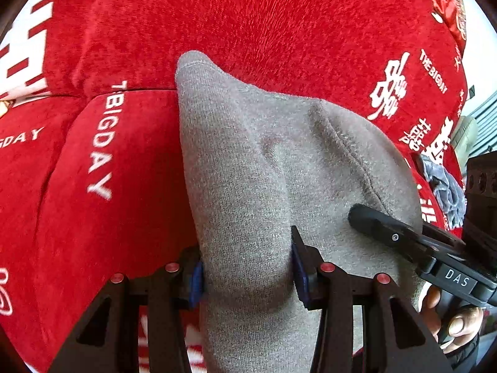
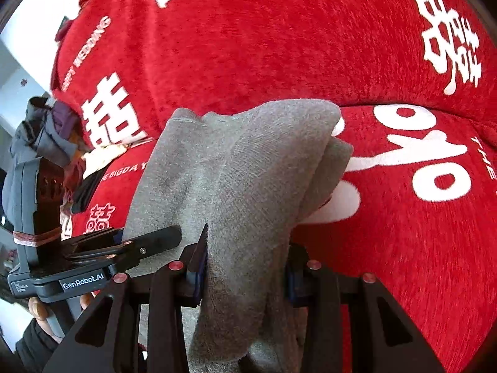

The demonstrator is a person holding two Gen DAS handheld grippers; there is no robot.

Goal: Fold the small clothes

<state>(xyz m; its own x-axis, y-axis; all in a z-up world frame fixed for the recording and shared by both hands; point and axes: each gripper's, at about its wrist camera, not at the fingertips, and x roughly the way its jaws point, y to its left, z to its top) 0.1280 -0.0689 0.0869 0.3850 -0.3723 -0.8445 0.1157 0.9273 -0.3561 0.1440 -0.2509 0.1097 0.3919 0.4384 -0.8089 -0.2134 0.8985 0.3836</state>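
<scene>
Mid-fold: left tongs (image 1: 248, 275) and right tongs (image 2: 245, 267) both clamped on the small grey knit garment (image 1: 267, 168), held over the red plush printed cover (image 1: 217, 15). Next: lay it flat, crease aligned.

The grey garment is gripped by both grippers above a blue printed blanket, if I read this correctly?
Not quite: the blanket is red with white print, as the left wrist view shows. The grey garment is indeed gripped by both the left gripper and the right gripper.

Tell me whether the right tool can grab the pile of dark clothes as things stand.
Probably not: the right tool is shut on the grey sock, and the pile of dark clothes lies off beyond the left tool.
</scene>
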